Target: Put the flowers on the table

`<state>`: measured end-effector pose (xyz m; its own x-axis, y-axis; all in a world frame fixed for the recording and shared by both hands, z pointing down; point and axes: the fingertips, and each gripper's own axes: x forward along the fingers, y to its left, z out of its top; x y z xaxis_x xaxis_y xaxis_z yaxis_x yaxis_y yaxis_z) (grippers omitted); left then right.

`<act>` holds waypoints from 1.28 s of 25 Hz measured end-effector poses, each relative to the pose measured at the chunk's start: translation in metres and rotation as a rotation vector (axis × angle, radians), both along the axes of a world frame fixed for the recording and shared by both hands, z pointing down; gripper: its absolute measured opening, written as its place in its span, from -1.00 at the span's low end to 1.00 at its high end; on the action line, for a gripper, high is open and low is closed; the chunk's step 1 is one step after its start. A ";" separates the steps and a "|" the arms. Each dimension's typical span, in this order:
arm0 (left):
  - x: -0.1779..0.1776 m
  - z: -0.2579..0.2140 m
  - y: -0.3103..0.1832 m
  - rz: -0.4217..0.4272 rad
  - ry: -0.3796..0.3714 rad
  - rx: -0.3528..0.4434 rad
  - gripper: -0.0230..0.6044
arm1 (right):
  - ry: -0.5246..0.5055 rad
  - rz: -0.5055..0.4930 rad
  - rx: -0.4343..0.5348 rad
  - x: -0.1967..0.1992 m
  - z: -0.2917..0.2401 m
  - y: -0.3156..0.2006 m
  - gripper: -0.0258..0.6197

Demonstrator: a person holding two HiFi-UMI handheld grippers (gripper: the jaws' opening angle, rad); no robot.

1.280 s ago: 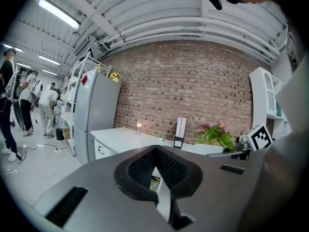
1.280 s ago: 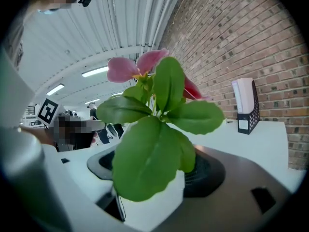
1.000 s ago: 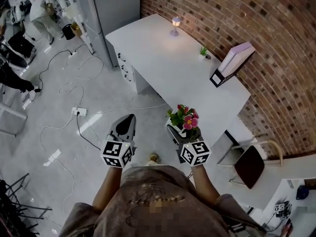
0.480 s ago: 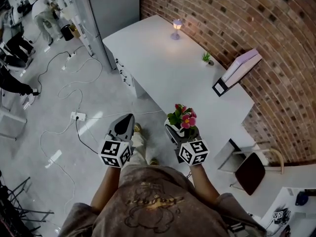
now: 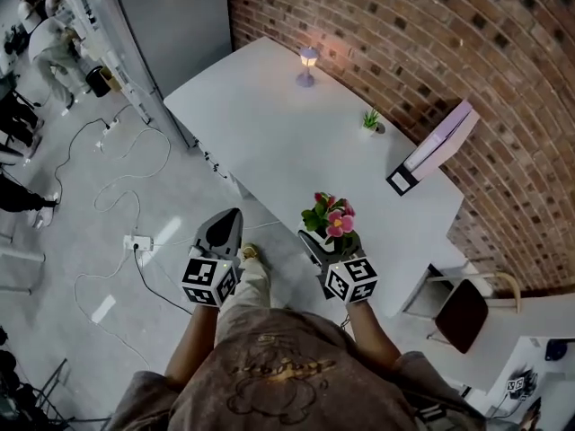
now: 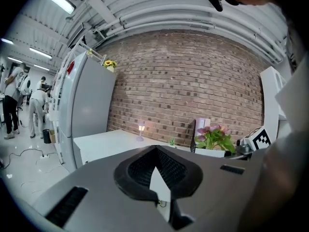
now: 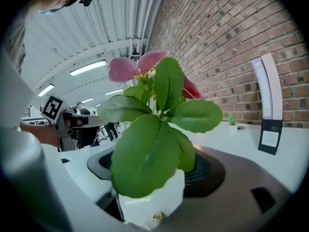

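A small white pot [image 7: 153, 198] of pink flowers with broad green leaves [image 5: 330, 214] sits between the jaws of my right gripper [image 5: 323, 241], which is shut on the pot. In the right gripper view the leaves [image 7: 155, 138] fill the middle and hide most of the pot. The gripper carries the pot in the air, just over the near edge of the long white table [image 5: 269, 137]. My left gripper [image 5: 225, 226] is level with it over the floor, shut and holding nothing. From the left gripper view [image 6: 157, 180], the flowers [image 6: 215, 136] show at the right.
On the table stand a lit little lamp [image 5: 308, 64], a tiny green plant [image 5: 370, 120] and a leaning binder [image 5: 433, 148] by the brick wall. A chair [image 5: 460, 312] stands at the right end. Cables and a power strip [image 5: 137, 242] lie on the floor. People stand far left.
The person has stepped nearer to the table, so it sits closer under the right gripper. Both grippers keep their pose, and the pot stays gripped.
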<state>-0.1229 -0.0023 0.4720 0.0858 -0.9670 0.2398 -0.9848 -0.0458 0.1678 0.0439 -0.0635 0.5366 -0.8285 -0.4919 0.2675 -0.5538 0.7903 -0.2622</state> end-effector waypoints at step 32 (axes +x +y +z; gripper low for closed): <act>-0.093 0.000 -0.231 0.257 0.043 -0.027 -0.88 | 0.084 0.242 0.009 -0.096 0.007 -0.200 0.18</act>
<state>-0.2164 -0.2337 0.4722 0.3386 -0.9054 0.2562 -0.9333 -0.2886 0.2139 -0.0525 -0.2635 0.5432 -0.6612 -0.6761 0.3252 -0.7469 0.6340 -0.2005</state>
